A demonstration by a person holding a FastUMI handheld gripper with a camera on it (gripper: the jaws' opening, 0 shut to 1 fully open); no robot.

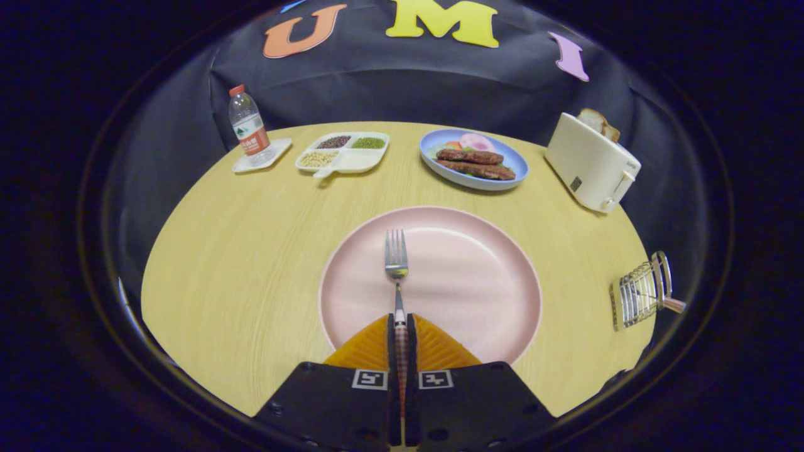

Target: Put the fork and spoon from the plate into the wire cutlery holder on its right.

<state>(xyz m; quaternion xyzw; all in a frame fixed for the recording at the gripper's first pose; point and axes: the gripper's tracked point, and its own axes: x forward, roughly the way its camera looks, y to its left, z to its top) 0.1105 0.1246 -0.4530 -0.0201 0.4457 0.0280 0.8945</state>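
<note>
- One round wooden table (251,251) carries everything, and it is the biggest thing here.
- Next in size, the pink plate (477,282) lies just ahead of the gripper (401,329), with no spoon visible on it.
- Well off to the plate's right, near the table edge, the wire cutlery holder (641,292) lies tilted; something with a handle seems to poke from it, though I cannot tell what.
- Smallest, the fork (396,263) points away over the plate, tines forward, its handle pinched between the nearly closed fingers.
- To do this well, I'd judge: keep the pinch firm, swing right, tip the fork upright and lower it handle-first between the wires before letting go.
</note>
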